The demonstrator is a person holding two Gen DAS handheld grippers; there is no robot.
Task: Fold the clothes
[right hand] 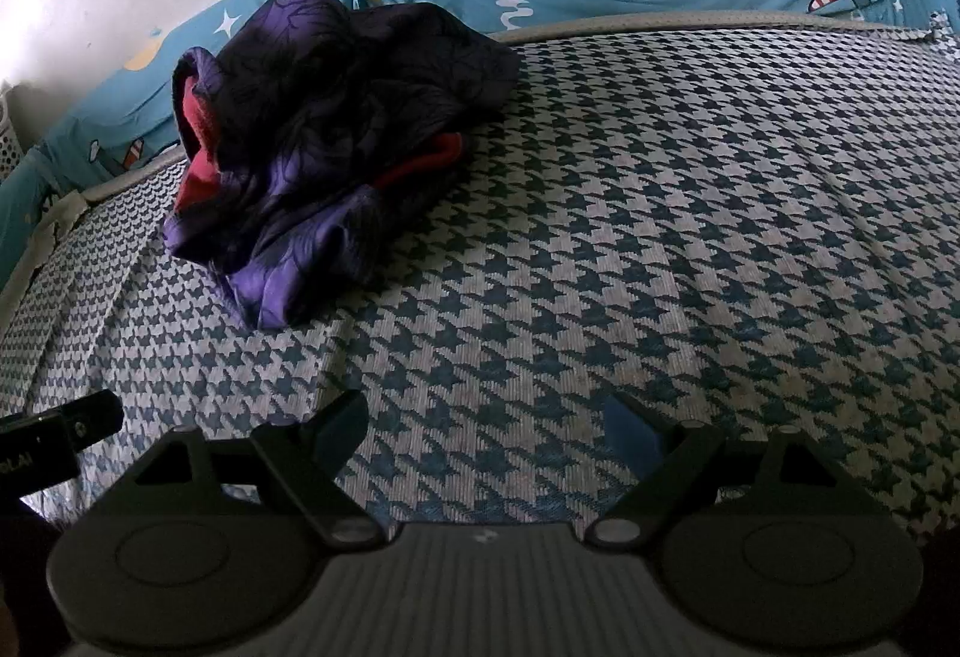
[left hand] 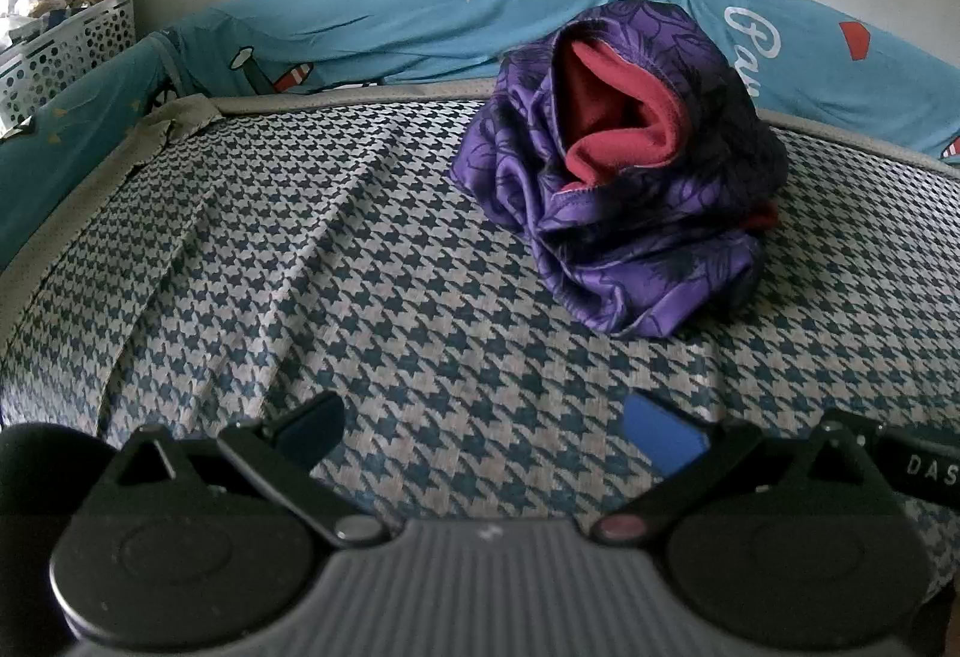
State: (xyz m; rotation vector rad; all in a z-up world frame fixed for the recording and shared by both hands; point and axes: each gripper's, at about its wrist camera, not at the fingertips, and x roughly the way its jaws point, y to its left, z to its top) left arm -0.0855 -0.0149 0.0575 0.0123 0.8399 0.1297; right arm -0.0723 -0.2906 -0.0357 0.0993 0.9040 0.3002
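Clothes are sitting in one crumpled purple heap (left hand: 624, 177) with a red lining (left hand: 618, 117) showing, toward the far edge of the bed (left hand: 360, 267), just beside the blue printed bolster (left hand: 390, 15); in the right view the same heap (right hand: 324, 135) is lying off to the far left. We are holding both tools well short of it over the houndstooth cover. The left gripper (left hand: 486, 435) is standing with its fingers spread and nothing between them, and the right gripper (right hand: 486, 435) is likewise wide apart and empty.

We are judging the risks from here. The satin looks slippery, so a shallow pinch could be sliding off. Grabbing the bundle blindly could be catching two layers, or the lining alone, leaving it twisted. Reaching deep, we could be snagging the bed cover or nudging the heap against the bolster.
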